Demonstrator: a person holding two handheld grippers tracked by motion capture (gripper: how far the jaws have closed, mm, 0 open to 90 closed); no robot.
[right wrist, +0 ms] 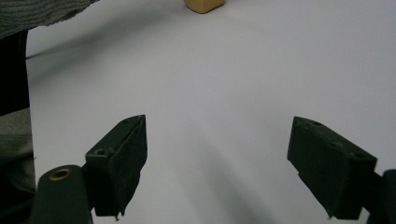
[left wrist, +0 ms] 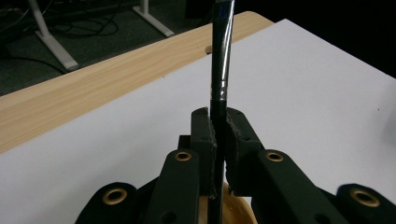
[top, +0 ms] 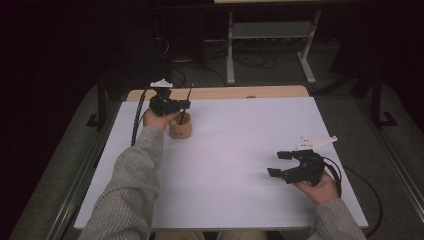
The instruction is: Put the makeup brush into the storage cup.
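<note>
Near the front right corner of the white worktop [top: 235,165], the right gripper [top: 280,163] hovers low over the bare surface. Its fingers [right wrist: 122,161] stand wide apart and hold nothing; in the right gripper view there is only white worktop between them, and the small wooden cup [right wrist: 204,4] is seen far ahead.

Farther away, close to the back left corner, the left gripper [top: 184,104] is above that wooden cup [top: 180,128]. Its fingers [left wrist: 203,133] are closed narrow on a thin dark brush [left wrist: 221,56]. The handle passes straight between the two pads and rises upright above them; the lower end goes down toward the cup opening, which shows as pale wood just under the fingers in the left gripper view.

I judge the work is in its last part: the brush is already carried to the cup and held over or partly inside it, though I cannot tell if the tip touches the bottom. What is left is to lower it fully, open the fingers and take the left gripper away. The right gripper seems to have no role now.
</note>
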